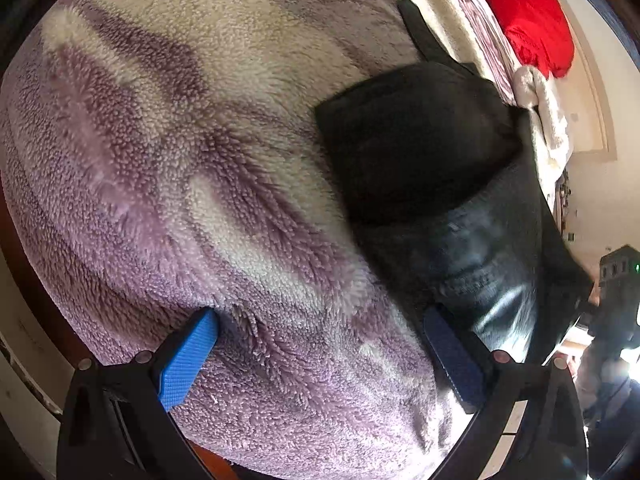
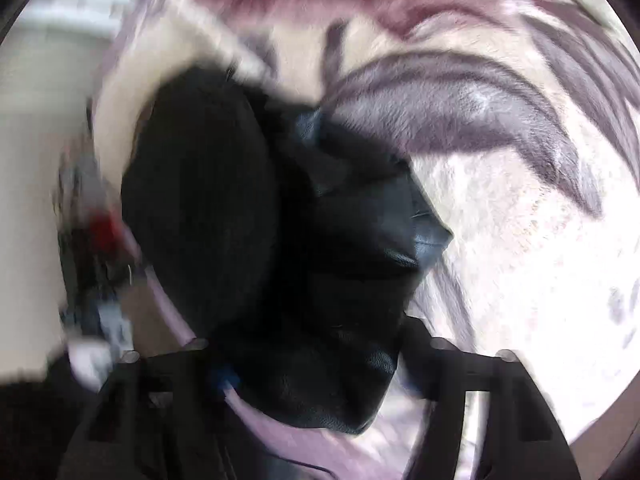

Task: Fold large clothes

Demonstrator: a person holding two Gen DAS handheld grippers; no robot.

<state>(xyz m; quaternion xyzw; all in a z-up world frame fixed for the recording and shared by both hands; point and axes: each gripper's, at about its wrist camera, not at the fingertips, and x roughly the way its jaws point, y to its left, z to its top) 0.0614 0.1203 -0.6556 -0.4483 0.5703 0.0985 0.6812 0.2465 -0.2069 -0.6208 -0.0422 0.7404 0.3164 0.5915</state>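
A black garment [image 1: 420,148], part soft cloth and part shiny leather-like panel, lies on a fluffy purple and cream blanket [image 1: 200,160]. My left gripper [image 1: 320,356] is open, its blue pads [image 1: 184,364] spread wide over the blanket, the right pad beside the garment's shiny edge. In the right wrist view the same black garment [image 2: 312,264] fills the space between my right gripper's fingers [image 2: 320,384] and hides the pads; the picture is blurred. The right gripper also shows at the far right edge of the left wrist view [image 1: 616,296].
A red quilt [image 1: 528,12] and a white cloth [image 1: 544,112] lie at the far right of the bed. A cream wall [image 1: 600,184] is beyond. A wooden bed edge [image 1: 24,288] runs along the left.
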